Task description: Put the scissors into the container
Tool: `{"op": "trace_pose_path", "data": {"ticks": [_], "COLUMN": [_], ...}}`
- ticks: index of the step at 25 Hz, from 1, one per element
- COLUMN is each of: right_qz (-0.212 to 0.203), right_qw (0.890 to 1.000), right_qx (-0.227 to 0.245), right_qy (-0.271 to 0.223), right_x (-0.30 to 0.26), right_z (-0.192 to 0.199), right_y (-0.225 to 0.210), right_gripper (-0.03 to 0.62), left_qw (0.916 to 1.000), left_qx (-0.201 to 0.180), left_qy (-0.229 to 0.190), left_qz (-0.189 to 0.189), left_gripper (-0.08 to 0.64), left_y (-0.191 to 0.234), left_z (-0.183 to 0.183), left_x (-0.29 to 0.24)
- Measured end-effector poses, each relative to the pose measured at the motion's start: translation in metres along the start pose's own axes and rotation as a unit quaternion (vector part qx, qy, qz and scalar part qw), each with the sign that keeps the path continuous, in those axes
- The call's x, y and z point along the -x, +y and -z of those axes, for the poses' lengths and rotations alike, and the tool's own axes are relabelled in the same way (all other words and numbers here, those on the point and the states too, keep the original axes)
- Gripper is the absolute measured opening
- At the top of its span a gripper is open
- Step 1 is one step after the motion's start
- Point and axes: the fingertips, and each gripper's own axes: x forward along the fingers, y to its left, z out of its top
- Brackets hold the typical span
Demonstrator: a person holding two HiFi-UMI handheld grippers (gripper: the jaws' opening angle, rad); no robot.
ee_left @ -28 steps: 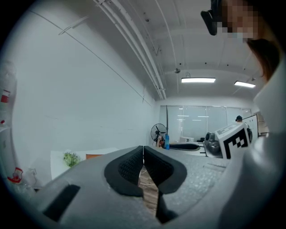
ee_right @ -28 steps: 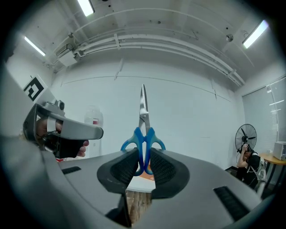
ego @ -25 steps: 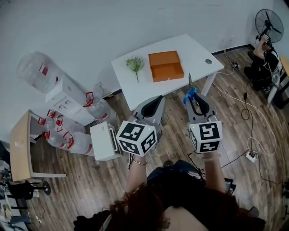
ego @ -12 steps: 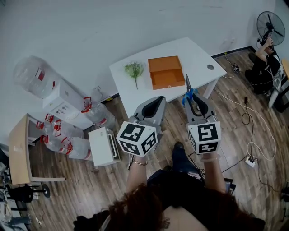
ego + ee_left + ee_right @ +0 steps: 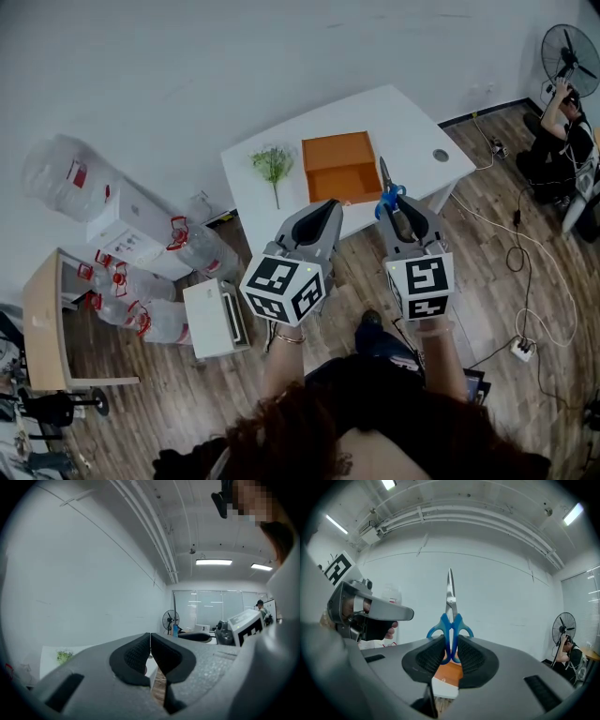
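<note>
White table [image 5: 412, 122], open orange container [image 5: 339, 167] — blue scissors [image 5: 451, 616] clamped in right tool [image 5: 451, 645] — left tool [image 5: 150, 641] closed

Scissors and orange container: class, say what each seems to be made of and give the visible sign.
Scissors: blades look like polished metal, silvery and gleaming; handles look like smooth blue plastic, evenly coloured.
Orange container: matte, flat-walled, perhaps cardboard or painted wood; the look leaves it open.

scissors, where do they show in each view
Head view: scissors right of centre, held in the right gripper.
Left gripper view: small, just right of centre, beside the fan.
Right gripper view: dead centre, upright between the jaws.
Shared landmark: the fan.
</note>
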Motion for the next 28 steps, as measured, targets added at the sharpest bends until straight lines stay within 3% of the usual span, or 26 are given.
{"op": "trace_pose_path", "data": {"ticks": [13,28], "right_qz": [-0.033,-0.077], "right_qw": [0.999,0.997], "right_qx": [0.005,0.030], "right_qy": [-0.011,0.006], "right_x": [-0.071,-0.138], "right_z": [-0.002,0.015], "right_y": [-0.057,-0.059], "right_gripper": [0.075,0.075], "left_qw": [0.9996,0.9977], "left_qx": [-0.010,-0.003], "left_qy": [0.006,0.014], "left_qz": [-0.027,-0.066], "left_gripper": [0.018,0.018], "left_y": [0.026,0.068], "left_z": [-0.010,-0.006], "left_x": [-0.085,-0.114]}}
